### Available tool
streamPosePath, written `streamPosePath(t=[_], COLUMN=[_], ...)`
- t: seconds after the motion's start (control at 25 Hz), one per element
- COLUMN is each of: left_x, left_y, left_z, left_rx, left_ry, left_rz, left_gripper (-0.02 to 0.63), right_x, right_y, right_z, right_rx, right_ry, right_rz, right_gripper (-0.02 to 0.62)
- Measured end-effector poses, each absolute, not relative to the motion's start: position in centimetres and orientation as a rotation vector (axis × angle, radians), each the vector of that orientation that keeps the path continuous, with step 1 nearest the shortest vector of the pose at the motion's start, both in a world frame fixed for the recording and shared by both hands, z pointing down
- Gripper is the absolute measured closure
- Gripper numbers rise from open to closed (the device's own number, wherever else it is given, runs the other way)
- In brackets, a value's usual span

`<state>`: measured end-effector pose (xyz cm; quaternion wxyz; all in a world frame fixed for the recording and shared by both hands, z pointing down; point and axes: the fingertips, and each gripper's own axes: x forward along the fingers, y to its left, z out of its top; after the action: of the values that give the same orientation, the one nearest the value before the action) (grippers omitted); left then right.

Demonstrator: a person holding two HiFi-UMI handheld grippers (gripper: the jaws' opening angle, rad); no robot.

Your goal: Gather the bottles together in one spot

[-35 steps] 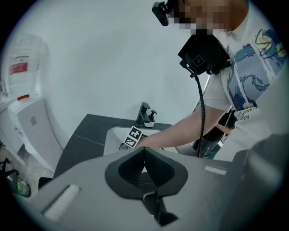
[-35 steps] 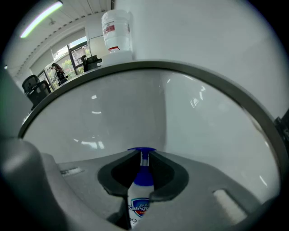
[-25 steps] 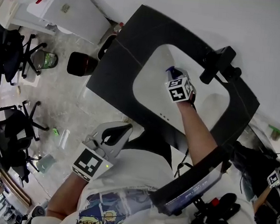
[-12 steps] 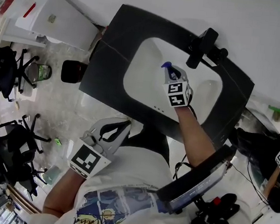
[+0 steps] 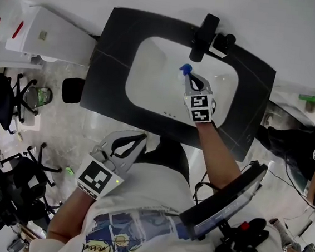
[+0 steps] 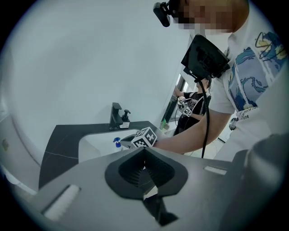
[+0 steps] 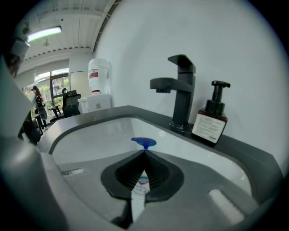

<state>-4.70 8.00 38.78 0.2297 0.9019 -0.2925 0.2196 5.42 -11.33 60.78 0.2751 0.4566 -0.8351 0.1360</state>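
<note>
White basin, black countertop, white wall. The tap is matte black. The soap dispenser is dark brown, with a black pump and a white label. The bottle is white with a bright blue pump top and a blue-and-red label. The right gripper and left gripper are grey with black jaw pads, each bearing a cube of black-and-white square markers. The person's shirt is white with a blue print.
</note>
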Motion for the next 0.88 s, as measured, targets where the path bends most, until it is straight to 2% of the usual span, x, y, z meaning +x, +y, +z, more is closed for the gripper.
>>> streamPosePath(t=[0.4, 0.8, 0.84, 0.88], left_x=[-2.5, -5.0, -5.4, -5.8], left_y=[7.7, 5.8, 5.8, 5.8], left_z=[39.0, 39.2, 39.1, 39.1], left_rx=[2.519, 2.441, 2.432, 2.419], left_ry=[-0.731, -0.858, -0.872, -0.891], left_rz=[0.615, 0.584, 0.583, 0.578], left_gripper=[0.604, 0.604, 0.604, 0.604], right_x=[7.4, -0.2, -1.3, -2.4], right_y=[-10.7, -12.0, -11.8, -11.6], right_z=[61.8, 64.9, 65.2, 65.6], right_rx=[1.211, 0.806, 0.744, 0.680], right_ry=[-2.198, -2.223, -2.222, -2.219], right_rz=[0.381, 0.265, 0.240, 0.214], right_gripper=[0.597, 0.594, 0.587, 0.540])
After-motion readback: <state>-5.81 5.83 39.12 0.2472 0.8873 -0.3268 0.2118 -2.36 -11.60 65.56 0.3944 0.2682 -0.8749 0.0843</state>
